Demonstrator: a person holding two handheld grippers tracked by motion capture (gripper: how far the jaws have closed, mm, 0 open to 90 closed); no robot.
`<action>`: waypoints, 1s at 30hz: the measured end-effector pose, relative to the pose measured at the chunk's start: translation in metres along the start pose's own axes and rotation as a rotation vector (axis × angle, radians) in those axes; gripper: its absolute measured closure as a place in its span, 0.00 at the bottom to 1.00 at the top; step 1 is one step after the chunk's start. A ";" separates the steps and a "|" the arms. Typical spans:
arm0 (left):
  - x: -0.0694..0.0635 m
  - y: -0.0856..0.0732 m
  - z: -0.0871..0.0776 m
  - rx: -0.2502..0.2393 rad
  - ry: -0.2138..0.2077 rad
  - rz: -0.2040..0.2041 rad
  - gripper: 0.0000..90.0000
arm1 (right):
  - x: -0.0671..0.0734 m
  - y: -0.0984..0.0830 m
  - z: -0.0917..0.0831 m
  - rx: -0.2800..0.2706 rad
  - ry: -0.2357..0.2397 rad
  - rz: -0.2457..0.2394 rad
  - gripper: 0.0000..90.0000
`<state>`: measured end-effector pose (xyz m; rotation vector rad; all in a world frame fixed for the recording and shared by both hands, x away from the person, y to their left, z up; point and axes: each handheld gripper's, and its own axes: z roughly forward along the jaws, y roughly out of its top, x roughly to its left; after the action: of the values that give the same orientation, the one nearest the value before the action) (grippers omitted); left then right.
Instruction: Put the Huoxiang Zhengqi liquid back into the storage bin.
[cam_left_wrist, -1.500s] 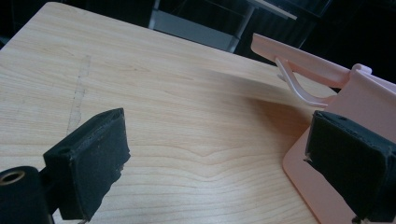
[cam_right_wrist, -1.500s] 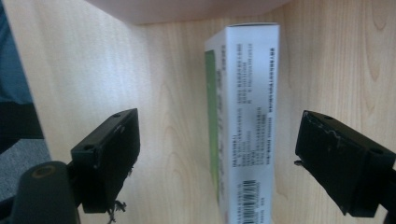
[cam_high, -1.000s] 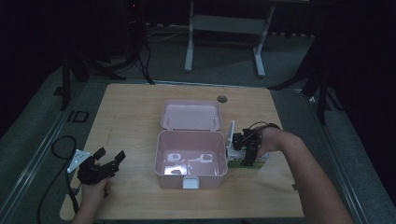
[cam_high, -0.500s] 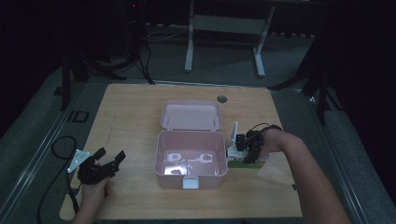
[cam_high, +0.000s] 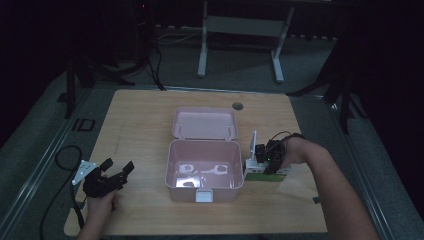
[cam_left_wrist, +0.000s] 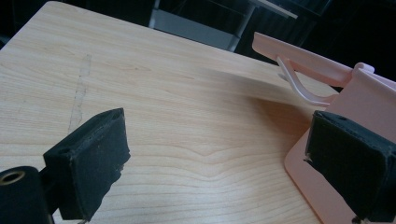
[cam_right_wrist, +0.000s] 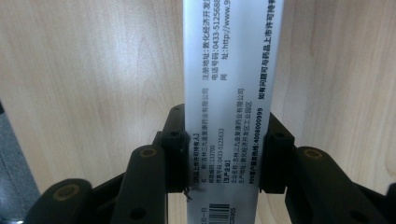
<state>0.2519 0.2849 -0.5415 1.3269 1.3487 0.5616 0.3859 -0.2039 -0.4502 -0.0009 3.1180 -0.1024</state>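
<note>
A white carton (cam_right_wrist: 229, 70) with printed text and a green lower edge (cam_high: 265, 175) stands on the table, right beside the open pink box (cam_high: 172, 165). My right gripper (cam_high: 262, 156) comes down on it from above. Its jaws have just been closing and now press on the carton's two sides (cam_right_wrist: 225, 135). Inside the pink box lie pale items that I cannot make out. Its lid (cam_high: 204, 123) lies folded back behind it. My left gripper (cam_high: 118, 165) rests at the table's left, open with nothing between its fingers (cam_left_wrist: 219, 154), facing the box's wall (cam_left_wrist: 364, 93).
The wooden table (cam_high: 140, 115) has bare room at the left and back. A small round grommet (cam_high: 237, 106) sits near the back edge. A cable (cam_high: 62, 155) loops off the left side. Dark floor and a metal stand (cam_high: 240, 25) lie beyond.
The right hand has shifted slightly over the carton, with its gripper settled lower onto it. The left hand and the pink box have not moved.
</note>
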 end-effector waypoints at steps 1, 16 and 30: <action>0.000 0.000 0.000 0.000 0.001 0.000 0.07 | 0.002 -0.002 -0.007 0.000 -0.010 -0.001 0.69; 0.000 0.000 0.000 -0.001 0.007 -0.006 0.07 | 0.023 -0.009 -0.082 0.000 -0.049 0.069 0.69; 0.000 0.000 0.001 -0.001 0.013 -0.005 0.07 | 0.049 0.016 -0.143 -0.019 -0.105 0.075 0.69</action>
<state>0.2527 0.2848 -0.5419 1.3202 1.3616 0.5682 0.3340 -0.1788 -0.3101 0.1065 3.0101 -0.0686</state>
